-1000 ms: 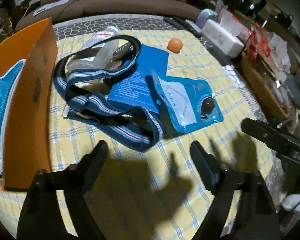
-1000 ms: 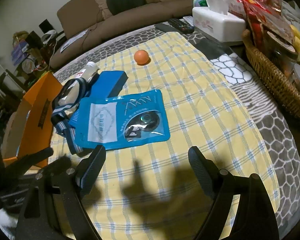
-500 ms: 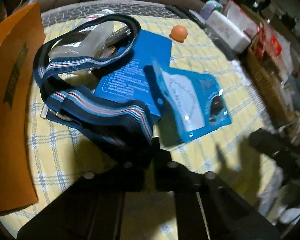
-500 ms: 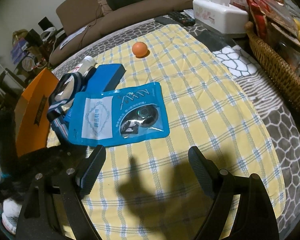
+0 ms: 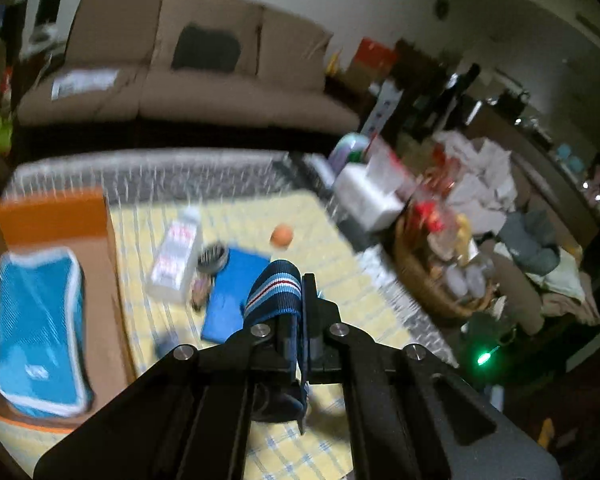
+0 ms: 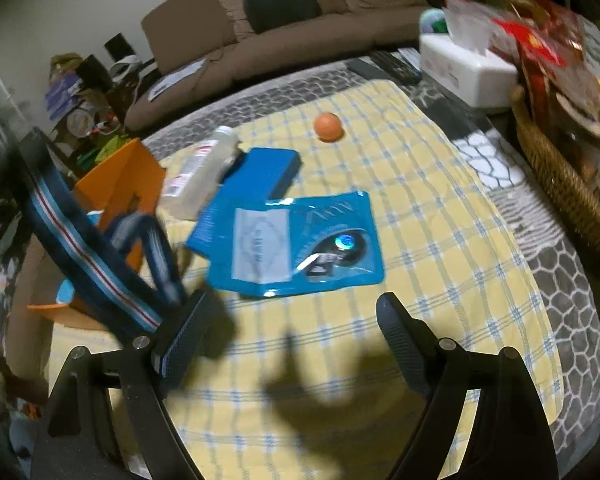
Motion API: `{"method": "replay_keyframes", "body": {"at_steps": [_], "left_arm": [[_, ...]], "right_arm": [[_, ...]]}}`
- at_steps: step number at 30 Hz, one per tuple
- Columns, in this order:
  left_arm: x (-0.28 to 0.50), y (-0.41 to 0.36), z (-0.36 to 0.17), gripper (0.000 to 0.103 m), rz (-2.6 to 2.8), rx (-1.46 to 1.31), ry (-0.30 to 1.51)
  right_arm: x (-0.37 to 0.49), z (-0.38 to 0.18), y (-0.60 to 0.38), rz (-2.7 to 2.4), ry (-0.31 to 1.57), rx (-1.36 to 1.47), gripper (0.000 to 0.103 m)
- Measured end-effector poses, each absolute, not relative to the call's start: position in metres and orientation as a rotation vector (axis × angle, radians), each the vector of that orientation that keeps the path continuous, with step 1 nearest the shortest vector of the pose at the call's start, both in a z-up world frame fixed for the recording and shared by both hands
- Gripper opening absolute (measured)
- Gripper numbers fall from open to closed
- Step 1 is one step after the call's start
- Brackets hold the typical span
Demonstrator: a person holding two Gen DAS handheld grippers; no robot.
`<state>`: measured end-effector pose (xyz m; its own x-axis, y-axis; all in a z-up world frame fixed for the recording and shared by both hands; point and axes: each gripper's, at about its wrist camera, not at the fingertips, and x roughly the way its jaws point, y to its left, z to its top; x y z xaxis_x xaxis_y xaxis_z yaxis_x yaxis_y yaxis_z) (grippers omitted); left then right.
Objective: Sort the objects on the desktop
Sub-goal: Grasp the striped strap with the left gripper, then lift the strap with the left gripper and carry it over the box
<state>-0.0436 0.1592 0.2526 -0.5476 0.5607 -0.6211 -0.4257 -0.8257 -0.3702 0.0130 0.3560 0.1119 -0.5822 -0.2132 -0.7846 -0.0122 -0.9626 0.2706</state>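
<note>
Yellow checked cloth (image 6: 440, 208) covers the table, with a brown sofa (image 6: 300, 32) at the far side. Your left gripper (image 5: 298, 320) is clamped on the striped strap (image 5: 274, 292), and the right view shows that strap (image 6: 88, 248) hanging in loops above the orange box (image 6: 120, 184) at the table's left edge. Judge it light, soft and floppy: the loose loops will swing and may snag the box wall, so hold the flat webbing across its width as you do now, and lower it slowly. Inside the box lies a teal mesh pouch (image 5: 36, 340). Out on the cloth, near the box, lie a clear bottle (image 6: 204, 168), a blue box (image 6: 268, 168) and a glossy blue packet (image 6: 300, 240), probably slick; take that by an edge. Farther off sits an orange ball (image 6: 329, 126), which will likely roll. Your right gripper (image 6: 292, 340) hovers over the near cloth, jaws wide apart and empty.
</note>
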Motion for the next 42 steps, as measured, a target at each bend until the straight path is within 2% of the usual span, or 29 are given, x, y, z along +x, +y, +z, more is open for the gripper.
{"method": "replay_keyframes", "body": {"at_steps": [7,12,19,28,29,31,33,42], "left_arm": [[-0.024,0.137,0.341,0.002,2.384,-0.875,-0.200],[-0.008,0.125,0.371,0.002,2.414,-0.826,-0.169],[0.013,0.111,0.375,0.002,2.446,-0.835,-0.152],[0.039,0.097,0.374,0.002,2.438,-0.839,-0.165],[0.043,0.095,0.376,0.002,2.434,-0.836,-0.168],[0.048,0.091,0.379,0.002,2.426,-0.833,-0.176],[0.053,0.085,0.382,0.002,2.419,-0.828,-0.183],[0.057,0.053,0.389,0.002,2.424,-0.821,-0.239]], "right_arm": [[0.030,0.158,0.330,-2.664,-0.369,1.255,0.086],[0.043,0.193,0.302,-2.635,-0.333,1.119,0.086],[0.056,0.216,0.240,-2.526,-0.258,0.998,0.086],[0.062,0.197,0.195,-2.518,-0.180,1.043,0.086],[0.059,0.194,0.195,-2.535,-0.180,1.058,0.084],[0.054,0.186,0.198,-2.568,-0.186,1.093,0.072],[0.047,0.179,0.204,-2.586,-0.215,1.138,0.067],[0.036,0.192,0.212,-2.646,-0.308,1.106,0.067]]}}
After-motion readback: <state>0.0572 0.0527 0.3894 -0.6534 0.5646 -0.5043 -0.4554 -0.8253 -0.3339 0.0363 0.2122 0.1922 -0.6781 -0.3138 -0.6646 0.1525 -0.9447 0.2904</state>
